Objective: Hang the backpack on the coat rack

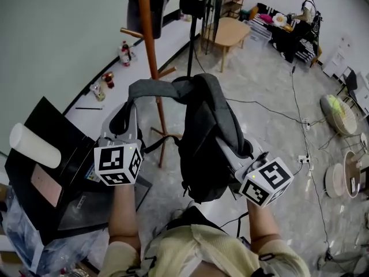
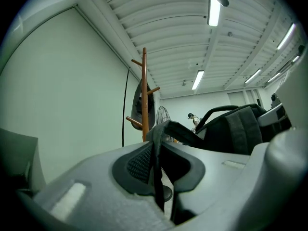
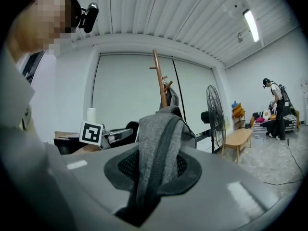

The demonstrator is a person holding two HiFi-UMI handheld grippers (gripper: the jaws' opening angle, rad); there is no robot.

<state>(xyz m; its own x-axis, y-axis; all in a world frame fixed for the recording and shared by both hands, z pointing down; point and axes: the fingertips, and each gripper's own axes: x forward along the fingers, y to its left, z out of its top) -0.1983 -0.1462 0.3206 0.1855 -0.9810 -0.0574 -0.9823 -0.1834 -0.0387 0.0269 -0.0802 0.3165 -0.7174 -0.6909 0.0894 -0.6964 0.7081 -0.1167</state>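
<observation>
The dark grey backpack (image 1: 202, 137) hangs in the air between my two grippers, in front of the wooden coat rack (image 1: 151, 45). My left gripper (image 1: 122, 123) is shut on a thin black strap (image 2: 155, 167) of the backpack, which runs up from its jaws. My right gripper (image 1: 242, 154) is shut on a thick grey padded strap (image 3: 156, 148) with a dark edge. In the left gripper view the coat rack (image 2: 144, 100) stands ahead with the backpack (image 2: 236, 129) to its right. A dark garment (image 1: 147, 4) hangs near the rack's top.
A black table (image 1: 40, 183) with a white roll (image 1: 34, 145) stands at the left. Bottles (image 1: 124, 53) sit by the wall. A standing fan (image 1: 193, 7), a wooden bench (image 1: 230, 33) and a person (image 1: 302, 10) are farther off. Cables (image 1: 271, 108) cross the floor.
</observation>
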